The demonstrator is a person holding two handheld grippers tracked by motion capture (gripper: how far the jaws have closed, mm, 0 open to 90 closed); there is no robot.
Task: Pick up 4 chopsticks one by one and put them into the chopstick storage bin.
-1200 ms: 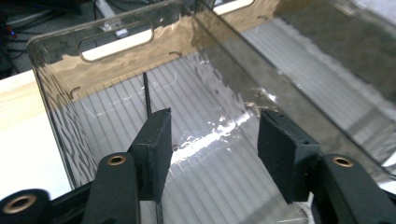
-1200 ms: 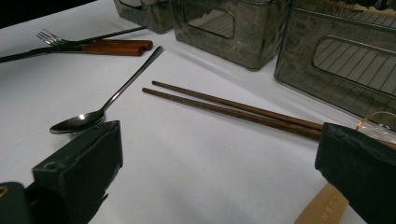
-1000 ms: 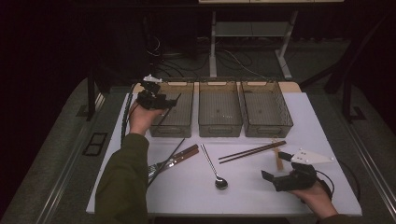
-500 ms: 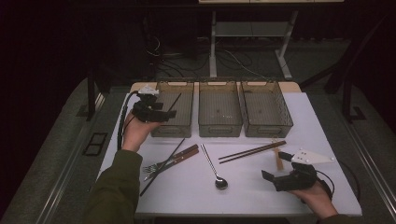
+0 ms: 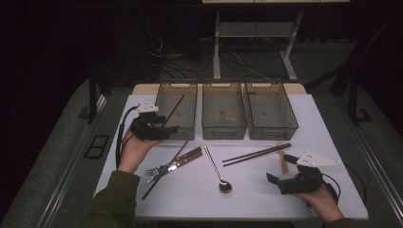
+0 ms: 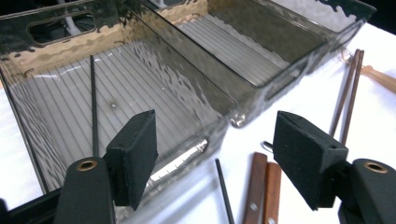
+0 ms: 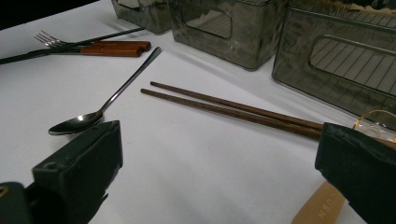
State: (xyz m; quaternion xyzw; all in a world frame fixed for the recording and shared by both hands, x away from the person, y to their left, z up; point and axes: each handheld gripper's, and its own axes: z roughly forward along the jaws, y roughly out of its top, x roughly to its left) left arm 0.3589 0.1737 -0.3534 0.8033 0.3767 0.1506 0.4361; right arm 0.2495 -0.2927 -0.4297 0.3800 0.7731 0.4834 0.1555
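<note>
Here, high view: three smoked plastic bins stood in a row at the far side of the white bench (image 5: pixel 332 142). One black chopstick (image 5: pixel 174 110) leaned in the left bin (image 5: pixel 177 112), its tip over the rim. The left hand-held gripper (image 5: pixel 166 128) had drawn back from that bin toward the bench's left edge, its jaws just opened wider and empty, so the drop reads as done. Still unsorted: second black chopstick (image 5: pixel 164 171), two wooden-handled forks (image 5: pixel 173 164), spoon (image 5: pixel 218 172), brown chopstick pair (image 5: pixel 256 154).

Left gripper view: jaws parted, nothing between; the black chopstick (image 6: pixel 93 105) lay in the bin beyond.

Right gripper view: the right hand-held gripper (image 7: pixel 219 177) rested released over bare bench near the brown chopsticks (image 7: pixel 233 109) and spoon (image 7: pixel 100 114).
</note>
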